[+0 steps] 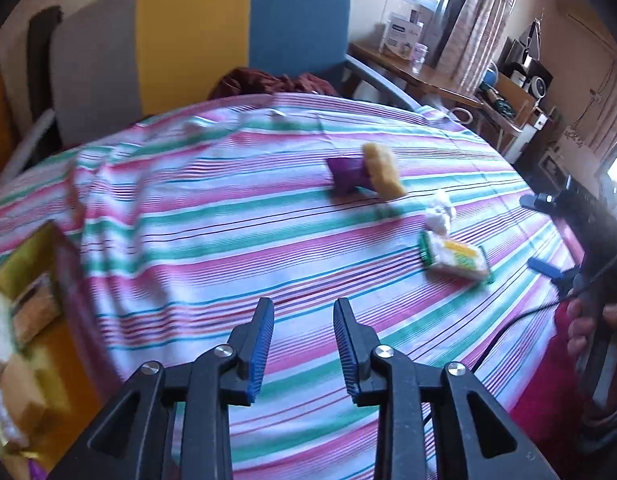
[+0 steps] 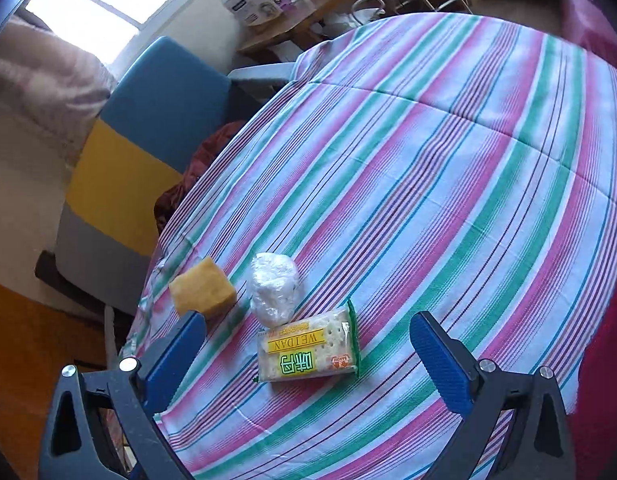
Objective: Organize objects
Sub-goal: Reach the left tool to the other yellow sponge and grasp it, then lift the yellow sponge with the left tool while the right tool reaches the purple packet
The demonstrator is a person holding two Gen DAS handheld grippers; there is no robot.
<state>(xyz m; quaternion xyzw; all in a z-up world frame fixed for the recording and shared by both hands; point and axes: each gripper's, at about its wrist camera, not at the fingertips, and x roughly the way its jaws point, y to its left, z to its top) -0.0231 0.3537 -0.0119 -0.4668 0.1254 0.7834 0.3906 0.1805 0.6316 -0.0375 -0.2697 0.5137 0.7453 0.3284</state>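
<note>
Right tongs [image 2: 308, 354] gape wide and empty around the cracker pack [image 2: 308, 354] at lower centre on the striped surface [image 2: 428, 160], its long axis probably spanning the gap, while left tongs [image 1: 304, 344], narrowly open and empty, sit farther off.

Striped table [image 2: 448, 168]; cracker packet [image 2: 308, 350]; sponge [image 2: 202, 292].

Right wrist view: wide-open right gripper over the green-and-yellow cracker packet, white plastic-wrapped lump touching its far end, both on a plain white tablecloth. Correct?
Not quite. The tablecloth is striped pink, green and white, not plain white, as the right wrist view shows. The rest holds: the right gripper is wide open over the green-and-yellow cracker packet, with the white plastic-wrapped lump touching its far end.
</note>
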